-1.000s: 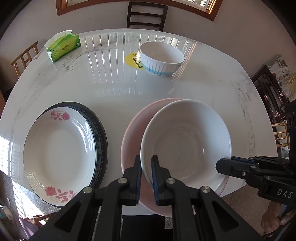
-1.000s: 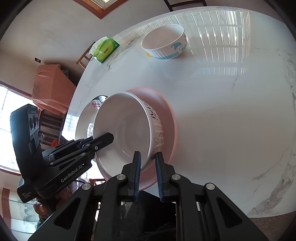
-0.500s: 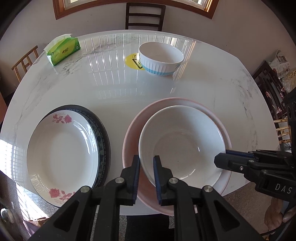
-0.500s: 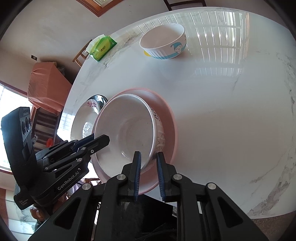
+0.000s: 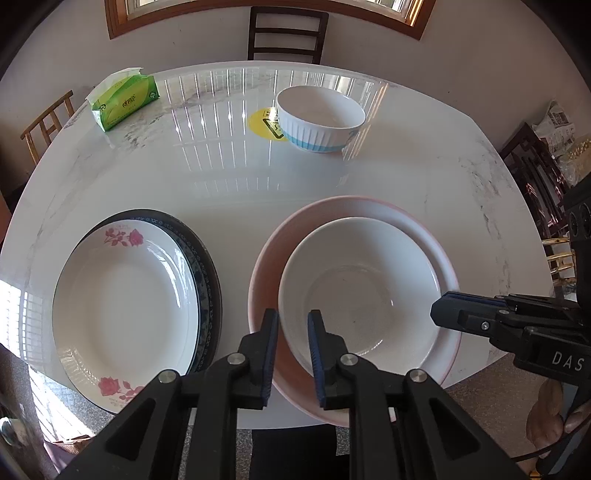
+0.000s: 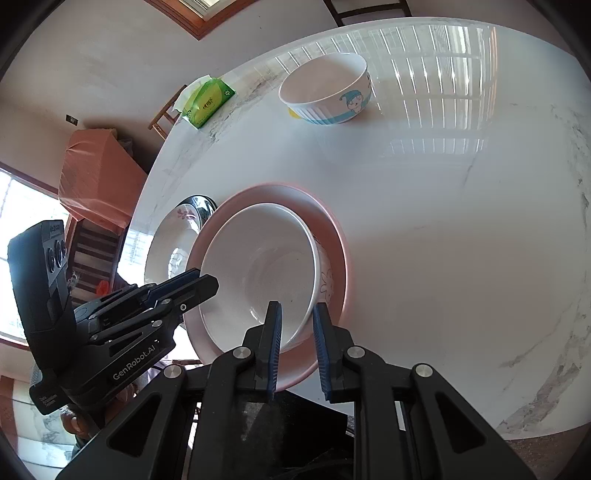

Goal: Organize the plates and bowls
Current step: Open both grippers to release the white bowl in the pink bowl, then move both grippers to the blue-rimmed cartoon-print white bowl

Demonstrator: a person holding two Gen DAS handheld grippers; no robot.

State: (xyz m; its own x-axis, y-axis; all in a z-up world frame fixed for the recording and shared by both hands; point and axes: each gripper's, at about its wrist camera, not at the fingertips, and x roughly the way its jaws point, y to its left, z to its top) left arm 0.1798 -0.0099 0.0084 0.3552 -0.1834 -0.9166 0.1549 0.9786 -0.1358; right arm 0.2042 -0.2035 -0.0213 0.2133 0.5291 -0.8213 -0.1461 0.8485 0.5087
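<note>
A plain white bowl (image 5: 362, 288) (image 6: 258, 266) lies flat inside a wide pink plate (image 5: 332, 210) (image 6: 332, 229) at the table's near edge. My left gripper (image 5: 291, 332) straddles the bowl's near rim. Its jaws are opening and the pads stand just off the rim. My right gripper (image 6: 297, 332) straddles the opposite rim with a narrow gap, its pads not pressing. Each gripper shows in the other's view: the right (image 5: 439, 310), the left (image 6: 207, 284). A rose-patterned white plate (image 5: 122, 295) sits on a dark blue-rimmed plate (image 5: 207, 266) to the left. A small blue-banded bowl (image 5: 319, 118) (image 6: 325, 92) stands far back.
The white marble table (image 5: 258, 192) also carries a green tissue pack (image 5: 123, 99) at the far left and a yellow sticker (image 5: 260, 123) beside the small bowl. Chairs (image 5: 288, 33) ring the table. A person's hand (image 5: 550, 417) holds the right gripper.
The white bowl, tilted and raised over the pink plate before, has come down to lie flat in it. Both pairs of jaws have spread slightly, the left more.
</note>
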